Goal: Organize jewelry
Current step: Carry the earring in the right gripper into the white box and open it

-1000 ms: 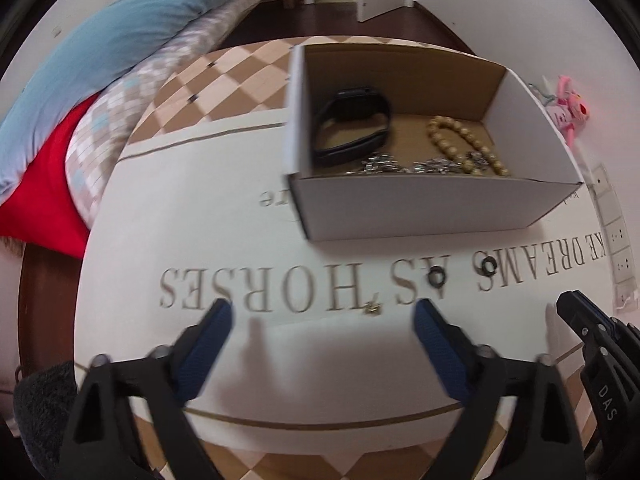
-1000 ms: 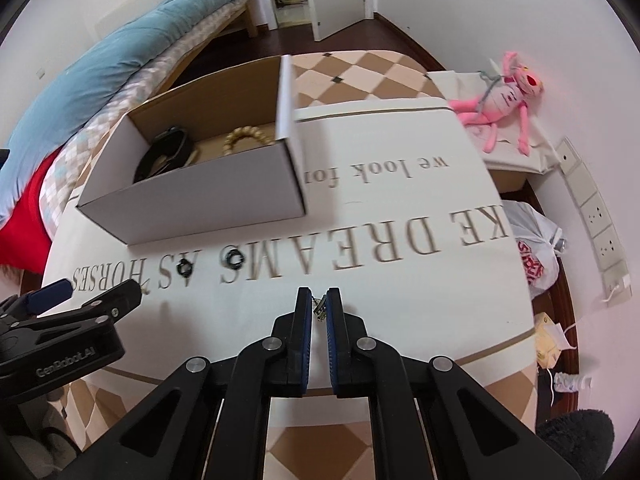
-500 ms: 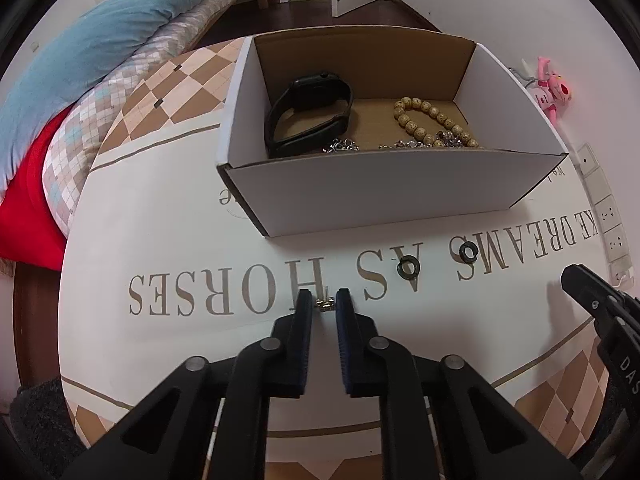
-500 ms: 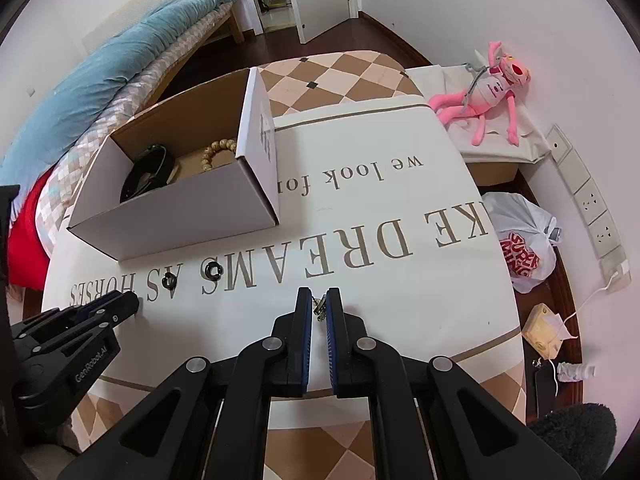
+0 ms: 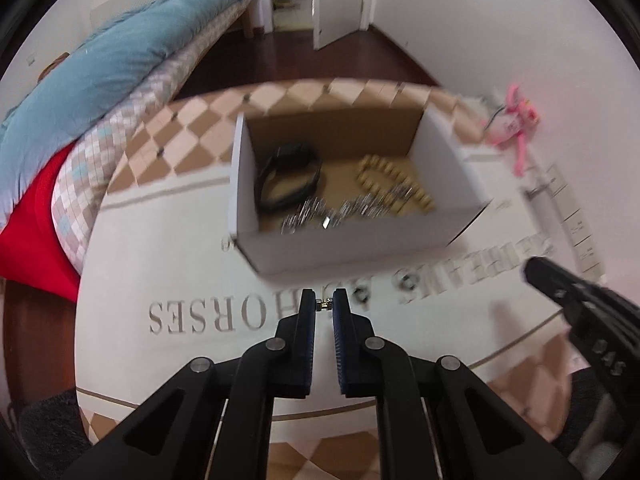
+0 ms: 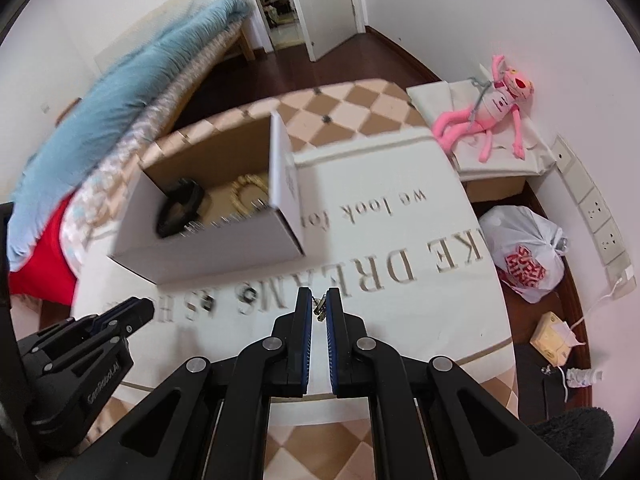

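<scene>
My left gripper [image 5: 324, 304] is shut on a small gold earring [image 5: 323, 303], held above the table in front of the box. My right gripper [image 6: 319, 305] is shut on another small gold earring [image 6: 319, 306], also lifted. The open white cardboard box [image 5: 320, 250] holds a black wristband [image 5: 288, 178], a wooden bead bracelet [image 5: 390, 178] and a silver chain [image 5: 340, 210]. The box also shows in the right wrist view [image 6: 224, 244]. Two small black rings [image 5: 408, 282] lie on the tablecloth before the box; they also show in the right wrist view [image 6: 250, 294].
The round table has a white lettered cloth [image 6: 400, 320]. A bed with a blue quilt [image 5: 100, 76] is at left. A pink plush toy [image 6: 488, 112], a plastic bag [image 6: 524, 256] and wall sockets [image 6: 596, 216] are at right.
The left gripper closed on the earring on the cloth and has lifted it. Both grippers have risen and the views now look down into the box from higher up.
</scene>
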`<state>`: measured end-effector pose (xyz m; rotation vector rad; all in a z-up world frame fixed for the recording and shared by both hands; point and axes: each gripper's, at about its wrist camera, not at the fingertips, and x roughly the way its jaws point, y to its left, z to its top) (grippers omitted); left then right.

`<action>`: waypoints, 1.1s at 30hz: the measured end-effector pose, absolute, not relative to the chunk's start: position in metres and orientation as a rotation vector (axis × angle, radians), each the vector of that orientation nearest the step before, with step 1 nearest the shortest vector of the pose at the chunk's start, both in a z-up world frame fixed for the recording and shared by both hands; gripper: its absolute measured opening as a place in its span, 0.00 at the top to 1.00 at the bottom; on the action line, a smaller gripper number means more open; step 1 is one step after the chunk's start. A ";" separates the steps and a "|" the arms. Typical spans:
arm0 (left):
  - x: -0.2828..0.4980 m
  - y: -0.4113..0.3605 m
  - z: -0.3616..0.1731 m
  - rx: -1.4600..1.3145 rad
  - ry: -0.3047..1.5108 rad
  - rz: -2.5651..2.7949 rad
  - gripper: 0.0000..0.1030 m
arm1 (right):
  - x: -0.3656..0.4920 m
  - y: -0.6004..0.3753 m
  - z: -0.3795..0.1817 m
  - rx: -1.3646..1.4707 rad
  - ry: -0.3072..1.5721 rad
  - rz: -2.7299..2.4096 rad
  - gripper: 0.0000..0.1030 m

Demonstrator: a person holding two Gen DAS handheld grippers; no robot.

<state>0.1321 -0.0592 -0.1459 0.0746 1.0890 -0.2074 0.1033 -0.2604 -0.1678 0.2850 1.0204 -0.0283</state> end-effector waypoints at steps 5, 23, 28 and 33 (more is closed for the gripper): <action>0.169 -0.057 -0.106 -0.012 1.083 -0.281 0.94 | 0.130 -0.259 -0.129 0.326 0.966 0.054 0.93; 0.267 -0.037 -0.121 -0.038 1.197 -0.161 0.20 | 0.279 -0.244 -0.148 0.218 1.198 0.136 0.73; 0.267 -0.027 -0.121 -0.001 1.190 -0.103 0.09 | 0.277 -0.246 -0.144 0.191 1.187 0.111 0.69; 0.257 -0.022 -0.120 0.055 1.152 -0.042 0.01 | 0.266 -0.237 -0.140 0.071 1.174 0.047 0.14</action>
